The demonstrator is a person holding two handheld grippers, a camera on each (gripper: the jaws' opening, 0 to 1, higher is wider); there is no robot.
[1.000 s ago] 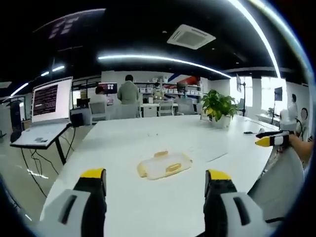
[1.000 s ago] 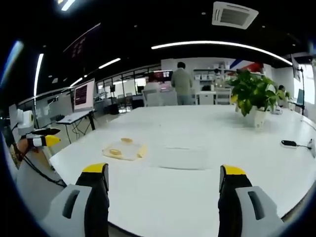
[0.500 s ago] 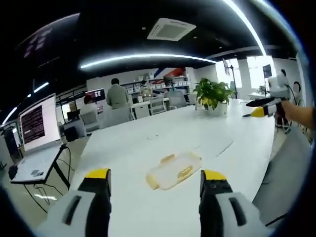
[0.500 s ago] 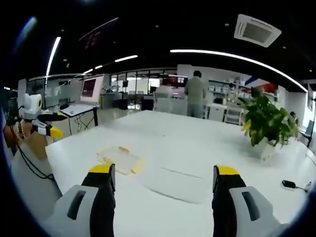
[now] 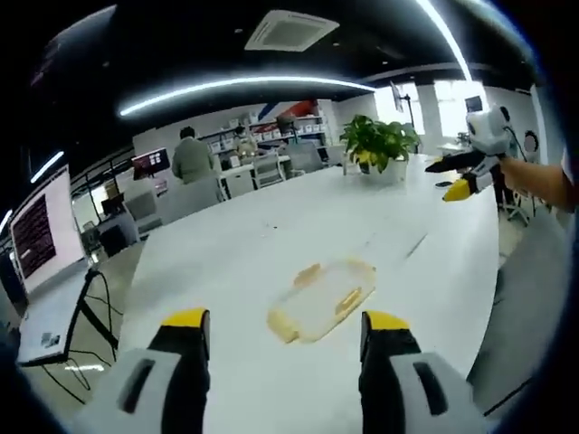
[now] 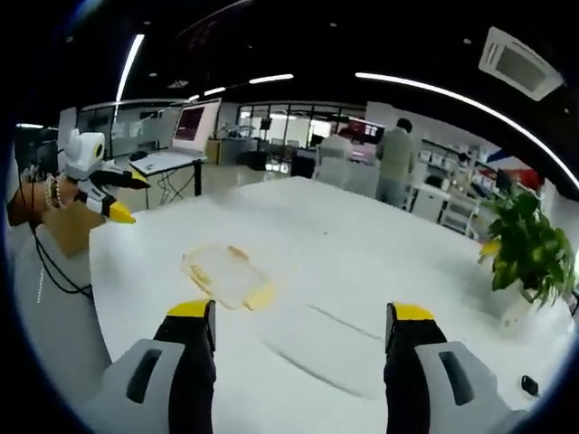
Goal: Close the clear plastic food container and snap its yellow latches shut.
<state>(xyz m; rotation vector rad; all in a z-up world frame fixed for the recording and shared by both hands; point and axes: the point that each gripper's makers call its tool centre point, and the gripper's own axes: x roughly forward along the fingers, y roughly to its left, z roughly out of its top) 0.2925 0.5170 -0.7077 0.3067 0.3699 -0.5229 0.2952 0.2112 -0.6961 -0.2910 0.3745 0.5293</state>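
**Container lying flat, both grippers off it**

Container (image 5: 323, 298) is lying on the white tabletop (image 5: 271, 235), a clear shallow box with yellow latches (image 5: 346, 300) along its edges. In the right gripper view it is sitting ahead and to the left of the fingers (image 6: 228, 275). Whether the lid is fully seated is hard to tell; the plastic is transparent and small in both views.

Left gripper (image 5: 280, 339) is hanging above the near tabletop edge with its fingers spread wide, holding nothing, the container well apart between and beyond the tips. Right gripper (image 6: 298, 330) is also standing with fingers spread and empty, the container off to its left side. In the left gripper view the right gripper is showing at the far right, held up over the tabletop.

Risks, as judged: the light box is likely sliding if one latch is pressed without the other gripper bracing it; a latch pushed with the lid misaligned could fail to catch.

Latch count and which are already snapped cannot be made out. A plant (image 5: 377, 142), a laptop (image 5: 36, 262) on a stand and a person (image 5: 192, 161) are standing beyond.
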